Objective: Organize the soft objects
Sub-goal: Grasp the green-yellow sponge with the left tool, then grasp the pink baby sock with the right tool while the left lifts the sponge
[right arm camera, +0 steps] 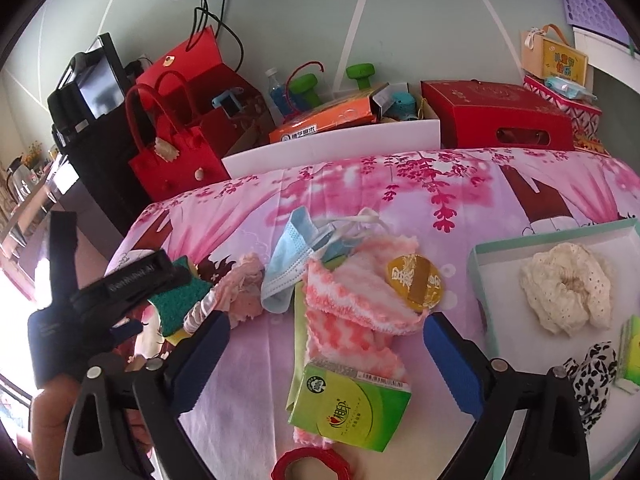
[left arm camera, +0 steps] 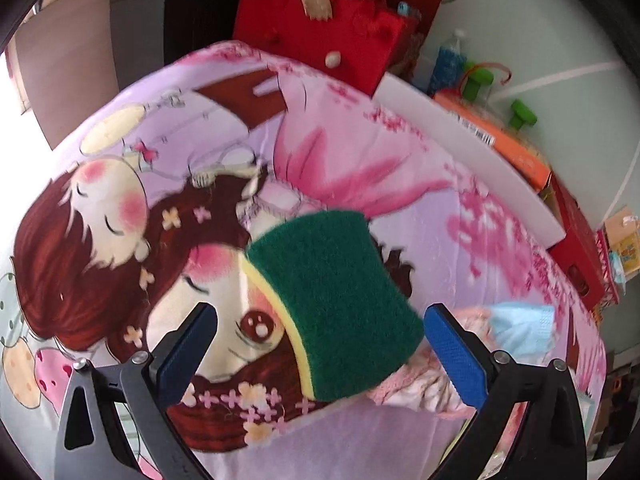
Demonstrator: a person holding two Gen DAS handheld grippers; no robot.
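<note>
A green and yellow scrub sponge (left arm camera: 336, 304) lies on the pink cartoon bedsheet (left arm camera: 360, 160), between the blue pads of my open left gripper (left arm camera: 318, 354), nearer the right pad. In the right wrist view the sponge (right arm camera: 180, 300) sits under the left gripper body (right arm camera: 120, 288). My right gripper (right arm camera: 326, 364) is open and empty above a pink-white fluffy cloth (right arm camera: 352, 300) and a green tissue pack (right arm camera: 352, 408). A blue face mask (right arm camera: 288, 264), a pink frilly cloth (right arm camera: 240, 288) and a gold round packet (right arm camera: 416, 284) lie around it.
A teal-rimmed white tray (right arm camera: 480, 280) at right holds a cream scrunchie (right arm camera: 568, 292), a black-white spotted cloth (right arm camera: 592, 376) and a green pack. A red ring (right arm camera: 312, 464) lies at the front. Red bags (right arm camera: 172, 152), boxes and a white board (right arm camera: 332, 144) line the far edge.
</note>
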